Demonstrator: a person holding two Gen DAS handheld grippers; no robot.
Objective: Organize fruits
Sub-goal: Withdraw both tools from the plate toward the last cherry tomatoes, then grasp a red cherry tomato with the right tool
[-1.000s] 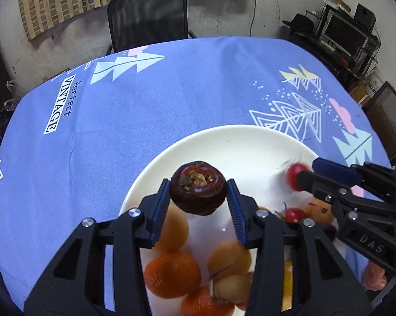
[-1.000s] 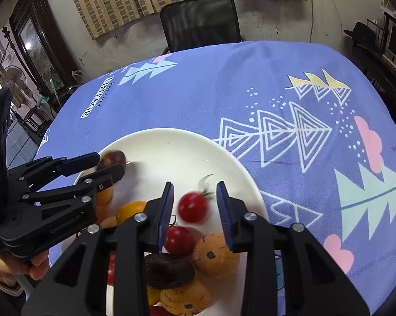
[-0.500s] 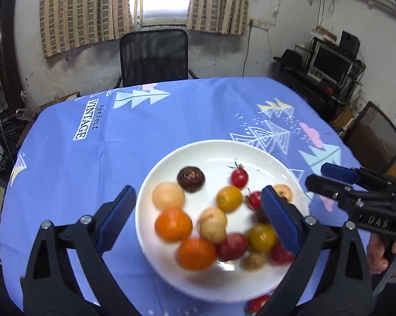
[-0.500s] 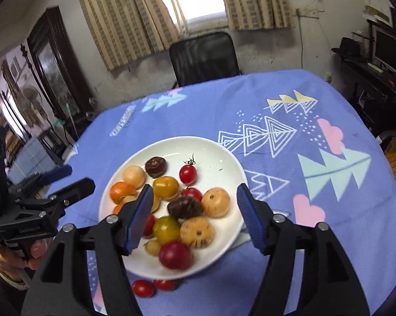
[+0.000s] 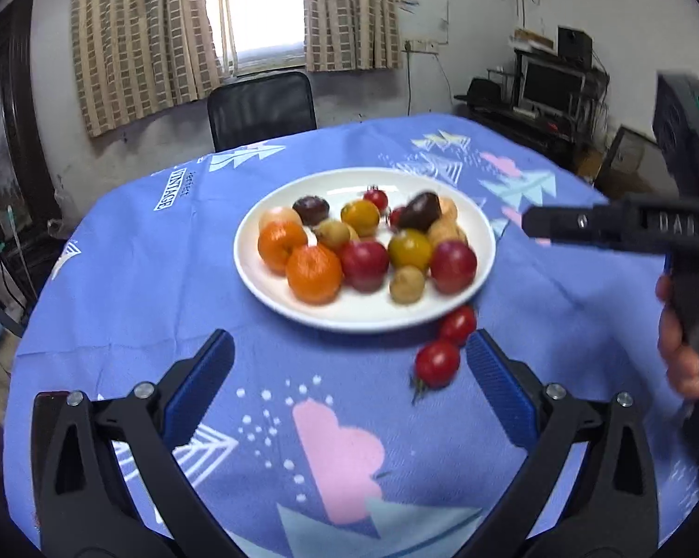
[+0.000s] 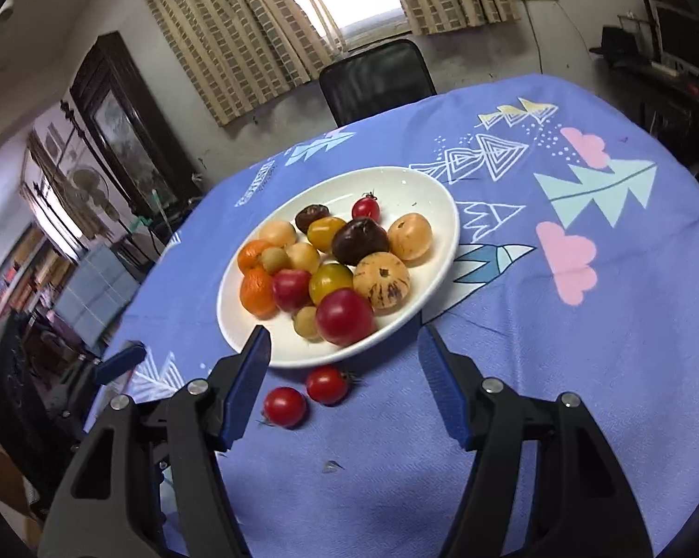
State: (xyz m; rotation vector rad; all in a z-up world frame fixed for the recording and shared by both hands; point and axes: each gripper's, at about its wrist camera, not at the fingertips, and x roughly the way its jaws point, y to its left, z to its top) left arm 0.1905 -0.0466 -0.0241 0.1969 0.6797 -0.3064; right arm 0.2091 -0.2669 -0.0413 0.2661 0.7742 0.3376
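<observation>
One round table, covered in a matte blue tablecloth (image 5: pixel 116 279) with printed white trees, pink clouds and a "VINTAGE" label; fabric shows light creases. Black mesh-back chair (image 5: pixel 262 104) sits at the far edge.

White plate (image 5: pixel 302 311), glossy, shallow, round, sits mid-table and holds the fruit pile: two dimpled oranges (image 5: pixel 314 272), two smooth red plums (image 6: pixel 344 316), yellow tomatoes (image 5: pixel 409 249), a dark purple fruit (image 6: pixel 359 241), two pale yellow melons with purple streaks (image 6: pixel 381 280), plus small tan round fruits.

Two cherry tomatoes (image 5: pixel 437 362), shiny red, lie on the cloth just beside the plate's near rim, touching or nearly touching each other; cannot tell which.

Left gripper (image 5: pixel 349 367): black plastic frame, blue ribbed pads, jaws spread wide, nothing between them, above the cloth short of the plate. Its right pad is near the closer tomato.

Right gripper (image 6: pixel 344 372): same build, jaws also wide and empty, near the plate's rim. A hand (image 5: pixel 677 339) grips its handle in the left wrist view.
</observation>
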